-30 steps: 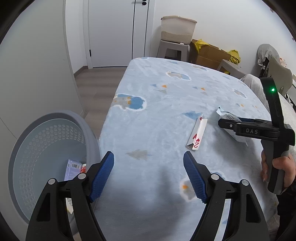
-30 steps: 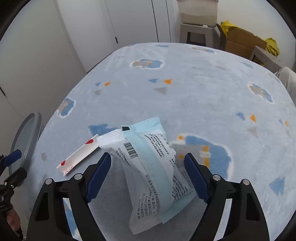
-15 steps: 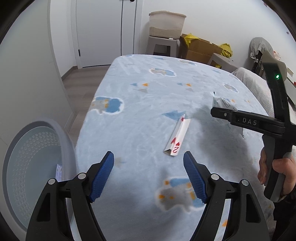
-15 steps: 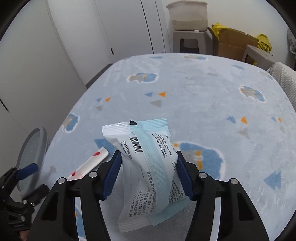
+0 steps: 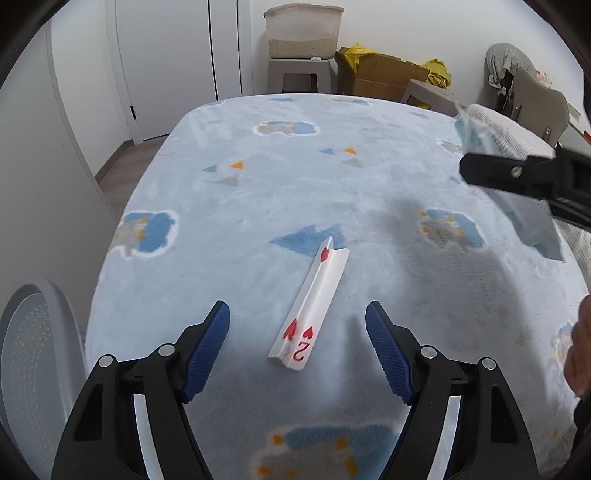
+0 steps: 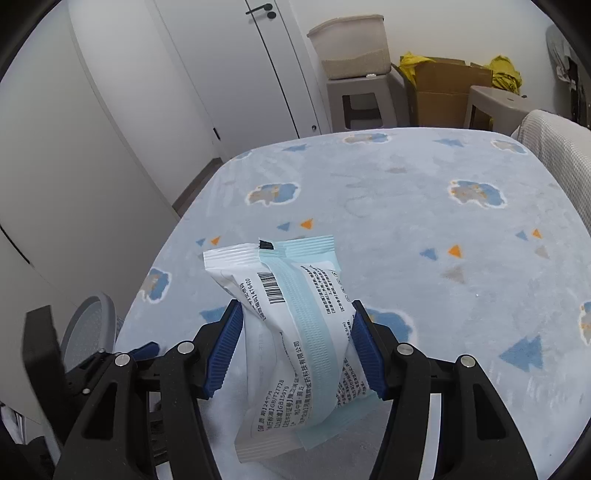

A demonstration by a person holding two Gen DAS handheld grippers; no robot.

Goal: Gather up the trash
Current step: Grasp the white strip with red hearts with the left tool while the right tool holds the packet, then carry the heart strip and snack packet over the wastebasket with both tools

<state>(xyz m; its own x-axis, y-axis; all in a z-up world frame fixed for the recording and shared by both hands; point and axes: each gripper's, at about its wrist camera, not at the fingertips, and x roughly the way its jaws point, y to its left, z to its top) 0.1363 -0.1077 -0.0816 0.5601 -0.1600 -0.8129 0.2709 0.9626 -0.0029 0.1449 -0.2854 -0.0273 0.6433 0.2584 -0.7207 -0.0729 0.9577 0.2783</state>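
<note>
A folded white playing card point(image 5: 314, 299) with red hearts lies on the pale blue patterned blanket point(image 5: 295, 184). My left gripper point(image 5: 297, 308) hovers over the card's near end, its jaws wide and closing slightly; the pads do not touch the card. My right gripper point(image 6: 295, 306) is shut on a white and light blue plastic packet point(image 6: 291, 332) and holds it above the blanket. In the left wrist view the right gripper point(image 5: 517, 173) and the packet point(image 5: 476, 136) hang at the right edge.
A grey perforated bin point(image 5: 33, 354) stands on the floor off the blanket's left edge, also seen as the bin point(image 6: 92, 325). At the back are stools point(image 5: 299, 75), a storage tub point(image 5: 303, 31) and cardboard boxes point(image 5: 384, 75). A person's hand point(image 5: 580, 354) shows at right.
My left gripper moved from the bin to over the folded card. The right gripper closed on the packet and lifted it off the blanket.
</note>
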